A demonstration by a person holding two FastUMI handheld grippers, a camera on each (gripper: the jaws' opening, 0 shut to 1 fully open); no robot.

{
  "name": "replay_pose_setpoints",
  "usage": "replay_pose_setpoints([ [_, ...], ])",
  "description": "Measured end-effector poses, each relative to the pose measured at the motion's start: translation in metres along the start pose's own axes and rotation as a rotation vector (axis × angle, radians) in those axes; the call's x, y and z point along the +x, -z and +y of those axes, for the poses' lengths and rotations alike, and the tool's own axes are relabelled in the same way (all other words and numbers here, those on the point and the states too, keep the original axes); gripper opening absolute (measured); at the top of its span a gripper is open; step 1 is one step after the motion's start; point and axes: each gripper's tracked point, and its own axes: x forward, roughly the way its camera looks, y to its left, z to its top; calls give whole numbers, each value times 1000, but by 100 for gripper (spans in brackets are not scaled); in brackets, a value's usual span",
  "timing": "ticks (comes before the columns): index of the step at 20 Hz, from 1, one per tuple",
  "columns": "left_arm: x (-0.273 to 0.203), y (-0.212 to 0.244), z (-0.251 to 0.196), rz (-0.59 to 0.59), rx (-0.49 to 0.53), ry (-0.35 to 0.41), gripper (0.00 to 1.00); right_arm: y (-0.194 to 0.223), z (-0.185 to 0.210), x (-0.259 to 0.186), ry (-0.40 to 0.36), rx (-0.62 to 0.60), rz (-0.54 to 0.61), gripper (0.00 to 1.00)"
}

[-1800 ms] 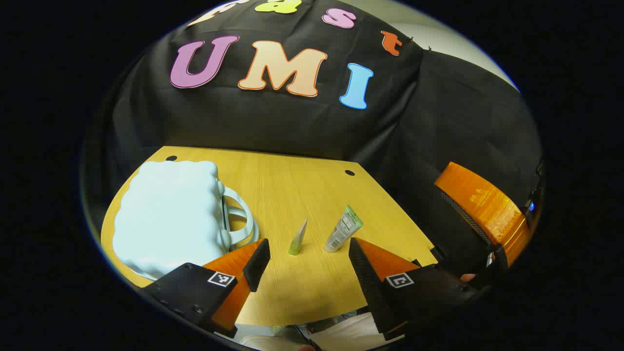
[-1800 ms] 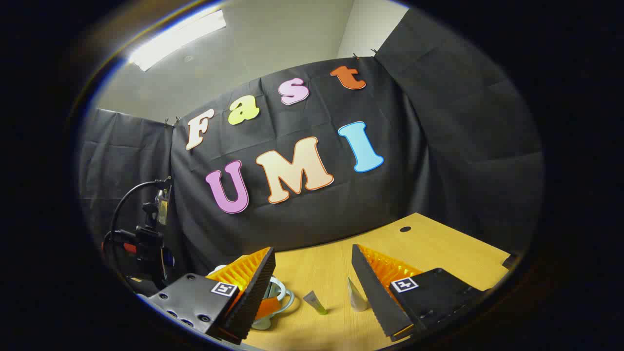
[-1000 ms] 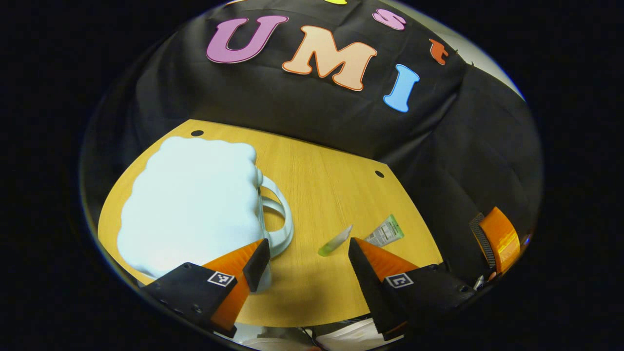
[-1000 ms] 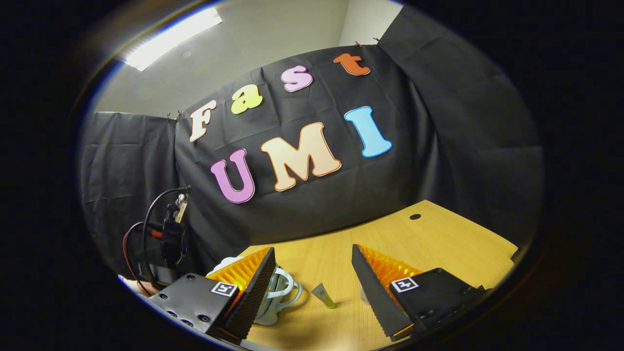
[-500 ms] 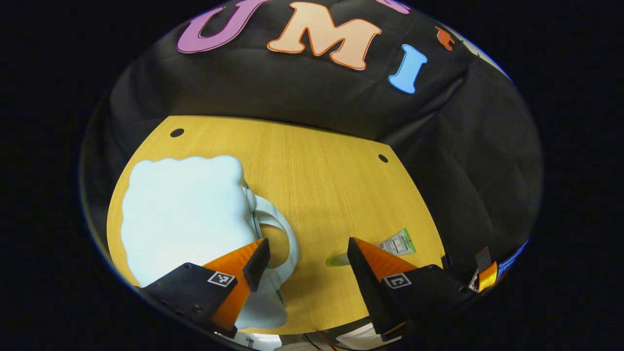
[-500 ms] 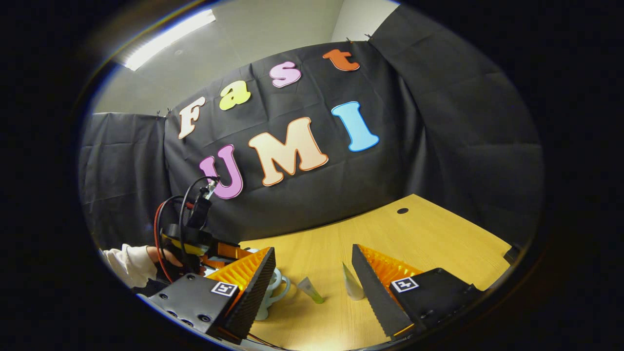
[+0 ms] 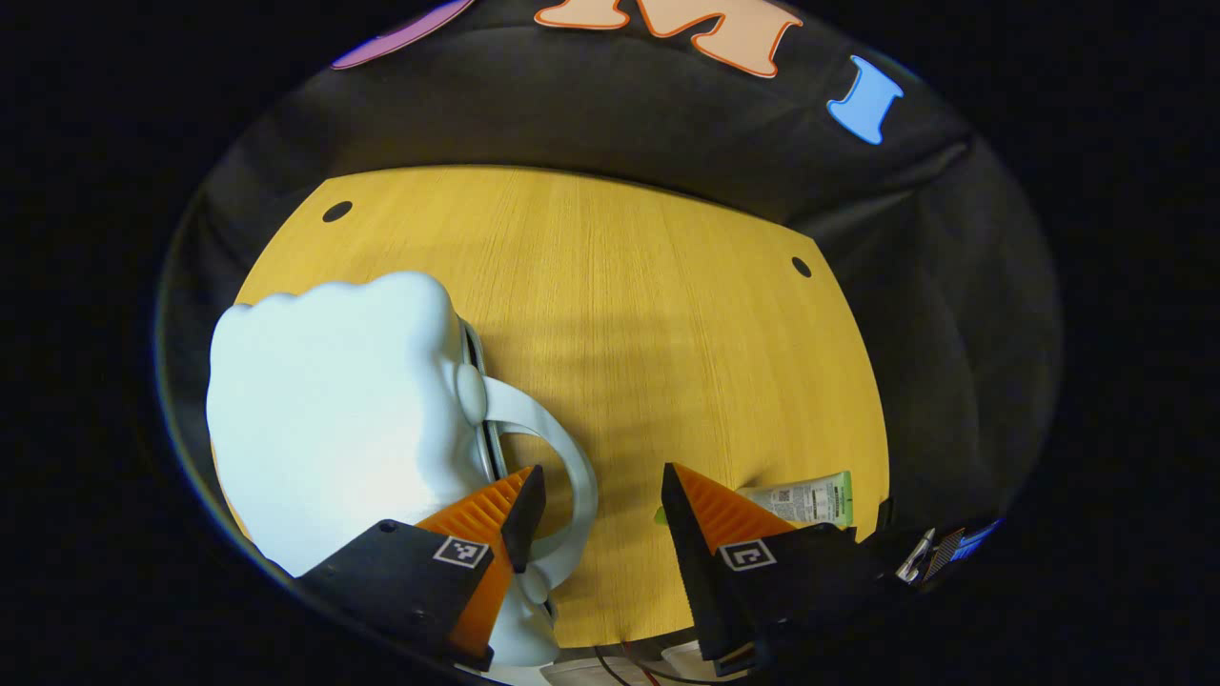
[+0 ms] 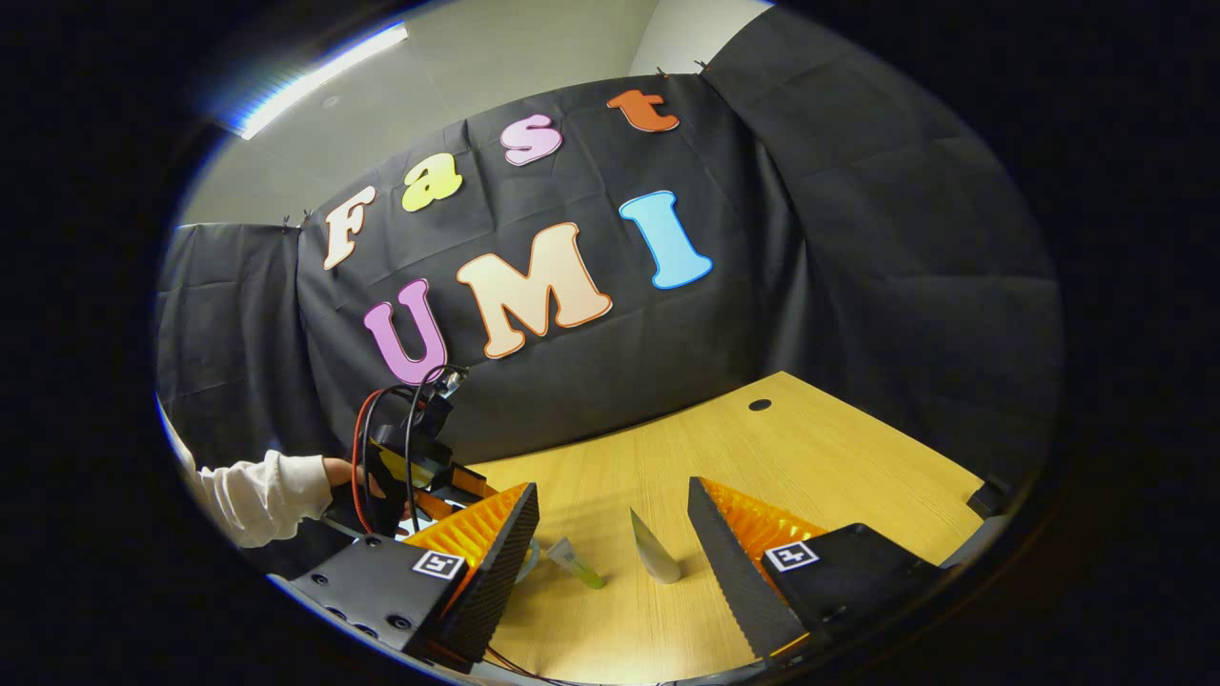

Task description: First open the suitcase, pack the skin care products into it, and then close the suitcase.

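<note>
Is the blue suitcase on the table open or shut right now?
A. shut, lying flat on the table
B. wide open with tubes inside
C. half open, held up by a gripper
A: in the left gripper view the suitcase lies flat on the table with its two halves together, and the left gripper is open by its handle, not gripping it.

One closed pale-blue suitcase (image 7: pixel 334 410), two skin-care tubes (image 8: pixel 656 553) (image 8: pixel 576 563), one wooden table (image 7: pixel 648 324), two grippers (image 7: pixel 593 505) (image 8: pixel 612 534).
</note>
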Motion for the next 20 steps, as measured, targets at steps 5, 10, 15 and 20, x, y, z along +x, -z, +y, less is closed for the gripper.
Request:
replay_pose_setpoints([
  [5, 18, 2, 6, 66, -9, -49, 65, -4, -16, 3, 29, 1, 4, 98],
  [10, 37, 11, 18, 152, -35, -115, 49, -2, -23, 7, 33, -1, 17, 98],
  [15, 50, 14, 22, 202, -7, -179, 35, -2, -29, 11, 36, 15, 27, 98],
  [20, 62, 23, 28, 253, -4, -206, 22, 0, -34, 16, 37, 27, 41, 98],
])
